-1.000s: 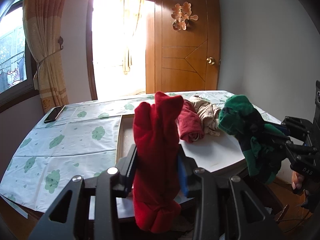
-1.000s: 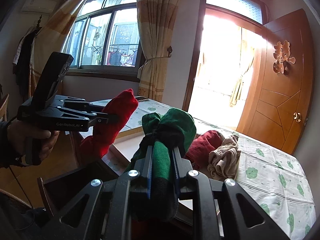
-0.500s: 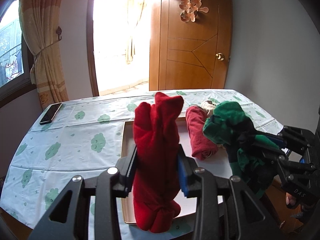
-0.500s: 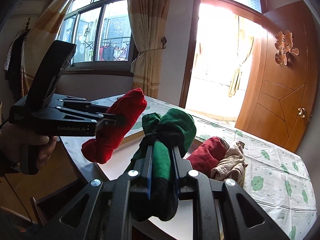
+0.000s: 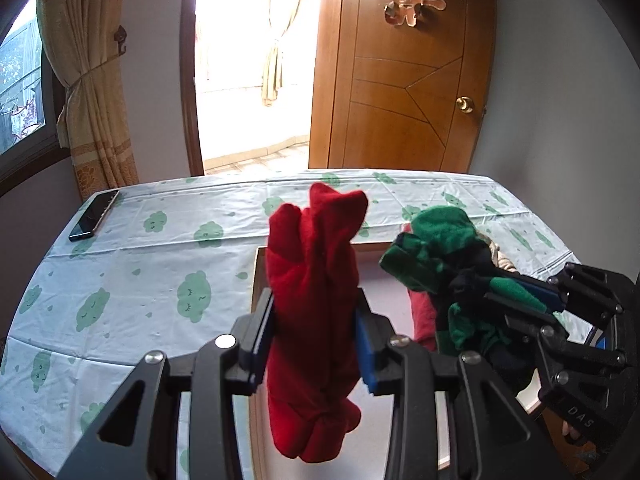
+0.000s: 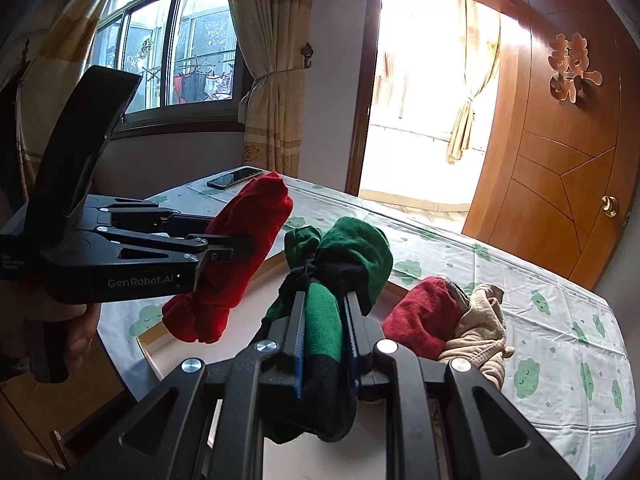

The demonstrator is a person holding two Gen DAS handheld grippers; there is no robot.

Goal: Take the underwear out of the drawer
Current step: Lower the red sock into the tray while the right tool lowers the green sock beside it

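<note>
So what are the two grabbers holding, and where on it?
Left gripper pinches the red underwear around its middle. Right gripper pinches the green and black underwear around its middle too.

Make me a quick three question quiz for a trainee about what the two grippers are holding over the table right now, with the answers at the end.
1. True or false: the left gripper is shut on a red garment.
2. Which colour is the garment in the right gripper? A) beige B) green and black C) white
3. Fill in: the dark red bundle on the white board touches a ____ garment.

Key
1. True.
2. B: the green and black garment.
3. Beige: the beige garment lies against it.
</note>
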